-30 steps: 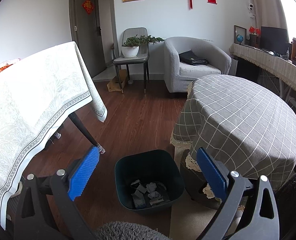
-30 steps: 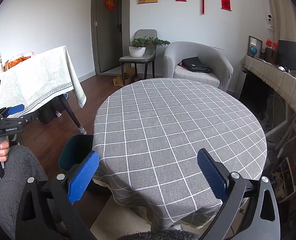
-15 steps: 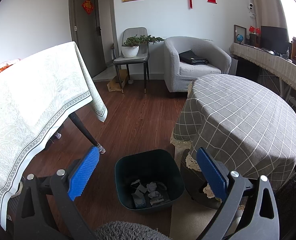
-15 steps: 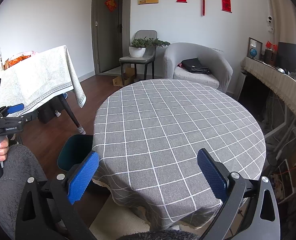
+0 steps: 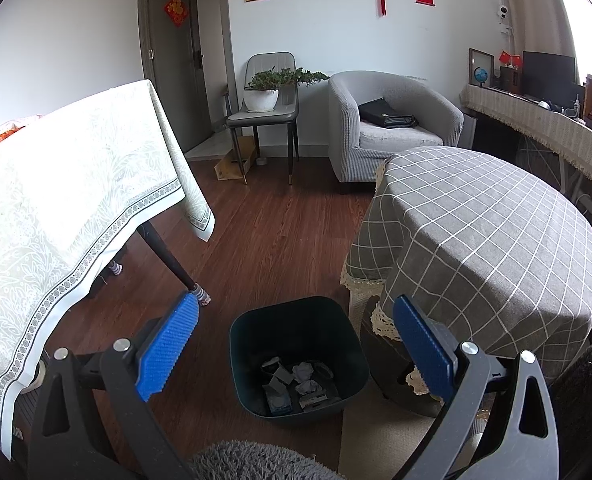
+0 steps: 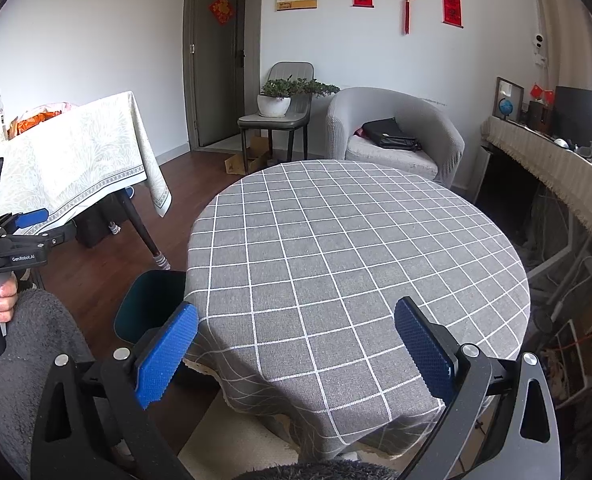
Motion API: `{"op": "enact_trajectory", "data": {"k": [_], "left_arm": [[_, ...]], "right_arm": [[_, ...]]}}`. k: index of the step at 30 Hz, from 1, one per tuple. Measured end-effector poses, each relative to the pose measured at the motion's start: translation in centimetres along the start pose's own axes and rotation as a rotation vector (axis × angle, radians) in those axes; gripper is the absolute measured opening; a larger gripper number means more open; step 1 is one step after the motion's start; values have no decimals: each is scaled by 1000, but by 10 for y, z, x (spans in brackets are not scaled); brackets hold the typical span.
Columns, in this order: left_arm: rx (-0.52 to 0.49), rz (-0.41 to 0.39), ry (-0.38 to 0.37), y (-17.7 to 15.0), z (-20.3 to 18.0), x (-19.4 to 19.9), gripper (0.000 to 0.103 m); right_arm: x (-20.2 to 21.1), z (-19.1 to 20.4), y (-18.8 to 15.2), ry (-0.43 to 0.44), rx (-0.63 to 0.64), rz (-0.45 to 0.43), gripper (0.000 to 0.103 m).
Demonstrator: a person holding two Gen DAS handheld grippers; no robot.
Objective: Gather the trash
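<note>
A dark green trash bin (image 5: 299, 356) stands on the wood floor beside the round table, with several crumpled scraps of paper trash (image 5: 296, 380) at its bottom. My left gripper (image 5: 296, 344) hangs open above the bin, nothing between its blue pads. In the right wrist view, my right gripper (image 6: 296, 352) is open over the near edge of the round table in a grey checked cloth (image 6: 355, 248); no trash shows on that cloth. The bin (image 6: 148, 304) peeks out at the table's left, and the left gripper (image 6: 20, 236) is held by a hand at the far left.
A table under a cream cloth (image 5: 68, 208) stands at the left with a dark leg (image 5: 172, 264) near the bin. Behind are a chair with a potted plant (image 5: 264, 92), a grey armchair (image 5: 391, 124) and a long sideboard (image 5: 535, 128). A pale rug (image 5: 383, 440) lies under the round table.
</note>
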State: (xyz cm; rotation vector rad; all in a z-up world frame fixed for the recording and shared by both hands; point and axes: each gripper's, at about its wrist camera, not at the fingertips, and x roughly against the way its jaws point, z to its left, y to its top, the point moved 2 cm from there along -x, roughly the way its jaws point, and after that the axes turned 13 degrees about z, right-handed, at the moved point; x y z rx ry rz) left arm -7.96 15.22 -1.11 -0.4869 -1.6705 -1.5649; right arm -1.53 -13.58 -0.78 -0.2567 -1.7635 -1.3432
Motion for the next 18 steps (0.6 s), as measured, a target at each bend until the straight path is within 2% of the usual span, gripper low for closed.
{"op": "enact_trajectory", "data": {"k": [18], "left_arm": [[5, 8, 6, 1, 1, -2, 100]], "right_arm": [[-3, 3, 1, -13, 14, 17, 100]]}}
